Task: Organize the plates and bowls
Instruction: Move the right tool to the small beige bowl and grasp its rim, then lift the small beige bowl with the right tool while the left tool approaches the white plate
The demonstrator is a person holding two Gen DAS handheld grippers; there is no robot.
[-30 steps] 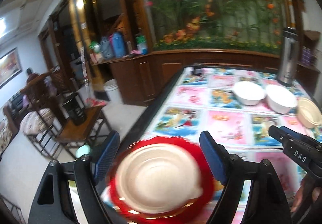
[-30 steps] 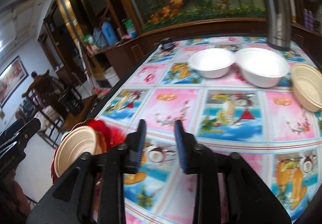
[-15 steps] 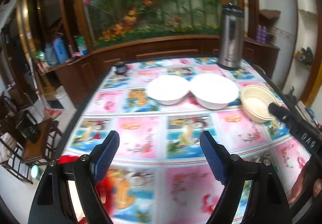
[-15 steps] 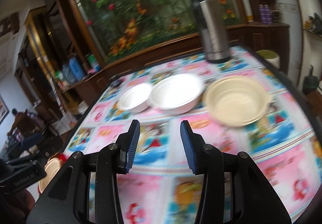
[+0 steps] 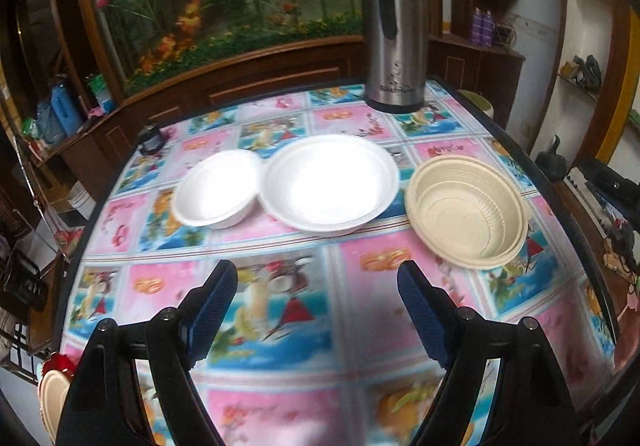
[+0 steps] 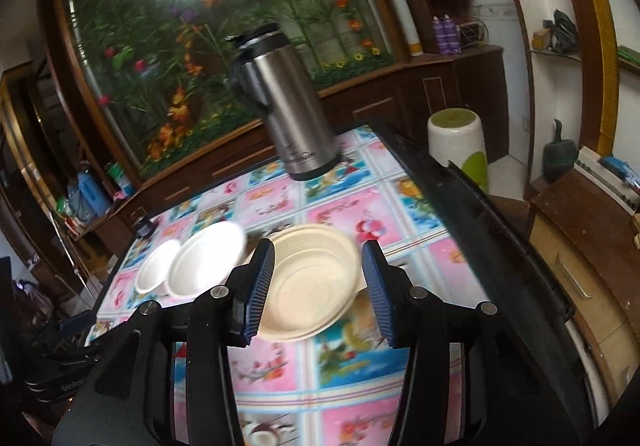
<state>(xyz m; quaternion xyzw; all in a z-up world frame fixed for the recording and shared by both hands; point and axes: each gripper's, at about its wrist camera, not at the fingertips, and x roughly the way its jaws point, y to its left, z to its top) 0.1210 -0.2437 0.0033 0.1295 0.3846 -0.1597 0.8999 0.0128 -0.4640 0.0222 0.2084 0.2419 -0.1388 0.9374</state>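
The left gripper (image 5: 318,306) hangs over the near half of the table (image 5: 304,318), its blue-padded jaws spread wide with nothing between them. Across the middle of the patterned tablecloth three dishes stand in a row: a small white bowl (image 5: 218,193) toward the left edge, a large white bowl (image 5: 330,183) whose rim touches it, and a stack of cream bowls (image 5: 466,211) a little apart near the right edge. A steel thermos (image 5: 394,33) stands upright at the far right corner. At the near left corner a cream plate (image 5: 50,392) lies on a red plate (image 5: 60,362), mostly hidden behind the gripper body

The right gripper (image 6: 318,282) is parted too, holding nothing, and it frames the cream bowls (image 6: 308,282) beyond its fingers. Contact cannot be judged, since the view is blurred
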